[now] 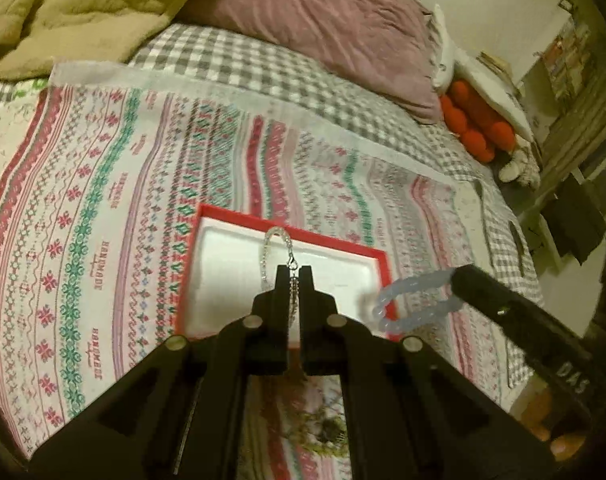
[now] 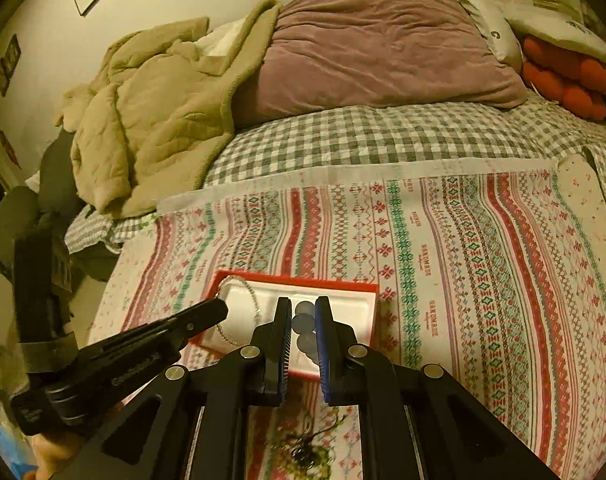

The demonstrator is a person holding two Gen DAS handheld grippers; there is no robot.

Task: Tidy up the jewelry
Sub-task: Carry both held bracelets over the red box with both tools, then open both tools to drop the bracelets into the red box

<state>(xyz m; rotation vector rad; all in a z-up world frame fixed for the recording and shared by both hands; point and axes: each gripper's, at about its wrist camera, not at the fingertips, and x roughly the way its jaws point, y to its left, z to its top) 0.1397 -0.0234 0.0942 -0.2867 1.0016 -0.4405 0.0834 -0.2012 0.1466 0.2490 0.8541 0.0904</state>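
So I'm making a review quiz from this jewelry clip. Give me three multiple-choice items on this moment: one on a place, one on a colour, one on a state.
1. Where does the red box rest?
A. on the patterned cloth
B. on the mauve pillow
C. on the floor

2. What colour is the beaded bracelet in the right gripper?
A. red
B. pale blue
C. green

3. What is the left gripper doing?
A. standing open, holding nothing
B. gripping the box rim
C. shut on the silver chain bracelet

Answers: 1 A, the patterned cloth shows all round the box. 2 B, its beads look pale blue in both views. 3 C, the chain runs between its closed fingers.
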